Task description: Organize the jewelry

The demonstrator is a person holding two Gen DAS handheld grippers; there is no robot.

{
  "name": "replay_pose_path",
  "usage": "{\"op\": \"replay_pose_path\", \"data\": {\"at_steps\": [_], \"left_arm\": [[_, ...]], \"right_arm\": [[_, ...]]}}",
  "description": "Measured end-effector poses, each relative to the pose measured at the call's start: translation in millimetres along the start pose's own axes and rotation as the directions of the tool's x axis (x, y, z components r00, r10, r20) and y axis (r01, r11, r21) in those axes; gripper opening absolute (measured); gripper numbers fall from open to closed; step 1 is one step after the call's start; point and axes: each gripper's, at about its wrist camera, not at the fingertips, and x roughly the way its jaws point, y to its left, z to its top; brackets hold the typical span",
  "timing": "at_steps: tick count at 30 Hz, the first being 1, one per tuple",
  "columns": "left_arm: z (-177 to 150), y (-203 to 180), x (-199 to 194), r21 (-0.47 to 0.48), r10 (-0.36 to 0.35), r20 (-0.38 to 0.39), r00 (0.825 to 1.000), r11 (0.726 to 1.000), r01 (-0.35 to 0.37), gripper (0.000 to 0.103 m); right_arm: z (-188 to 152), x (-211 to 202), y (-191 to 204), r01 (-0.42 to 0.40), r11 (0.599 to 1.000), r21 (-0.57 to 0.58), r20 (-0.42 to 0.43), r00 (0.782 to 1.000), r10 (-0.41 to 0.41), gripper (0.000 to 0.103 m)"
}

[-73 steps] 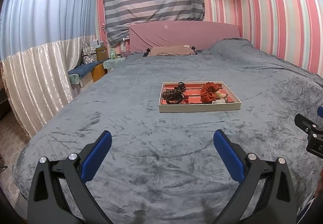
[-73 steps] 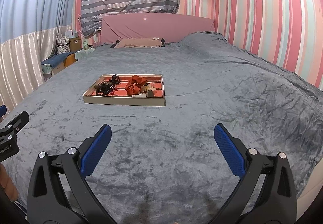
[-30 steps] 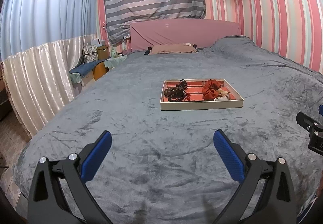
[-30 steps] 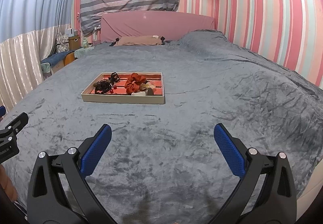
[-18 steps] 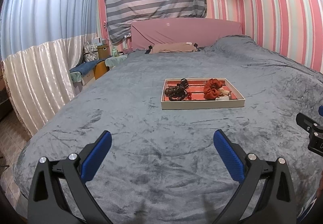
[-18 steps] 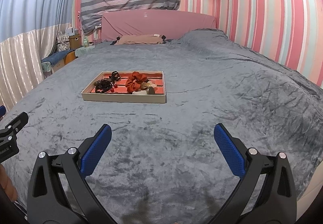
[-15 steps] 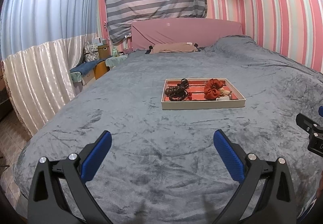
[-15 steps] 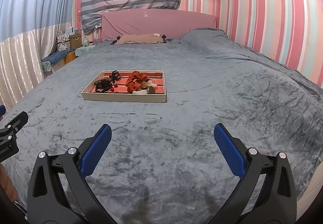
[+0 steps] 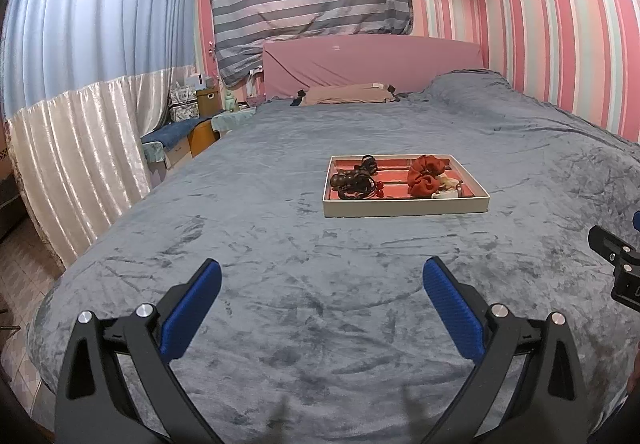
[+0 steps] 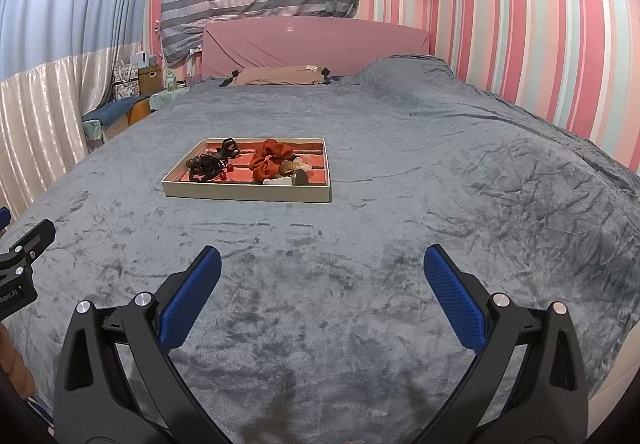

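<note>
Hovering: both claws, left claw [image 9: 322,280] and right claw [image 10: 322,268], hang over the bed [image 9: 280,244] with jaws wide apart, holding nothing.
Tray [image 10: 248,193]: well ahead, flat on the bed.
Contents: dark beads [image 10: 204,166], red scrunchie [image 10: 269,162], pale bits [image 10: 298,170] heaped inside; sorted or not, you can't tell.
Approach: come low and level, don't nudge the tray.

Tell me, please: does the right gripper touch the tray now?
Apart. In the right wrist view the open right gripper is well short of the tray, with bare grey blanket between them.
</note>
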Motion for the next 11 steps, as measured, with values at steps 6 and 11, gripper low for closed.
{"op": "replay_pose_path", "data": {"at_steps": [6,11], "left_arm": [[-2.6,2.0,4.6,-0.004,-0.003,-0.012,1.000,1.000,0.003,0.098],[-6.2,2.4,10.6,-0.006,-0.001,-0.026,1.000,1.000,0.001,0.098]], "right_arm": [[-0.3,1.6,-0.5,0.003,1.000,0.000,-0.002,1.000,-0.003,0.099],[-2.3,6.7,-4.6,0.008,1.000,0.004,-0.008,1.000,-0.008,0.099]]}}
